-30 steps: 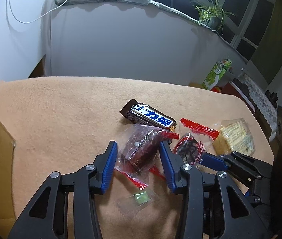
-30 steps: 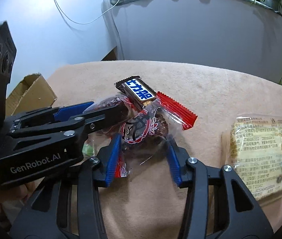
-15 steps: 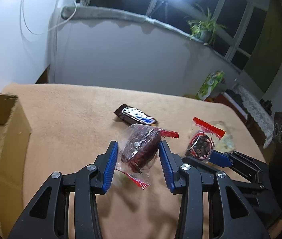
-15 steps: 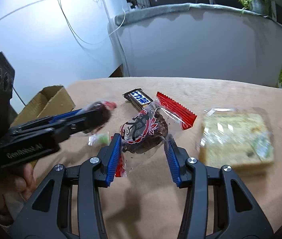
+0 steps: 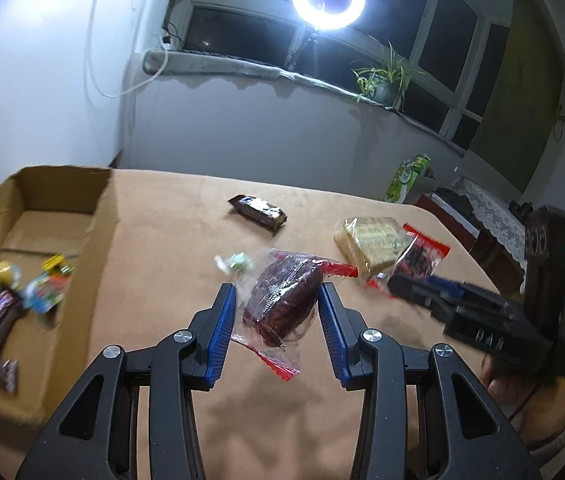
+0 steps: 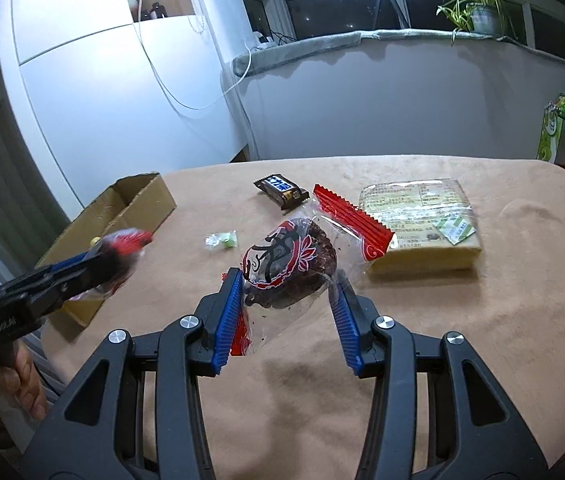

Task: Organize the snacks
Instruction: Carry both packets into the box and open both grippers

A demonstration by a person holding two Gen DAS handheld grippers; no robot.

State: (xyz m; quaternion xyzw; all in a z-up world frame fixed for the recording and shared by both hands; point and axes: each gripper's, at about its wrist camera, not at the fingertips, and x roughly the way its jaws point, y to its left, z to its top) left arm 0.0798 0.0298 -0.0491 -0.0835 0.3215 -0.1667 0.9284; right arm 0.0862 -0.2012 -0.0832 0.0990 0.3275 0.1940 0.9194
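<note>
- Partway, by my judgement: the cardboard box (image 5: 38,280) at the worktop's (image 5: 170,216) left edge already holds several wrapped snacks, roughly six; blur prevents a firm count.
- In transit: two. The left gripper (image 5: 276,312) has its jaws pinching a dark red-wrapped snack (image 5: 282,300), lifted just right of the box; the right gripper (image 6: 288,290) has its jaws pinching a clear-and-red packet of dark pieces (image 6: 290,264), farther right of the box.
- Left on the worktop: three, all right of the box. One chocolate bar (image 5: 258,213), one small green candy (image 6: 224,239), one yellow wafer pack (image 6: 418,224), farthest from the box.
</note>
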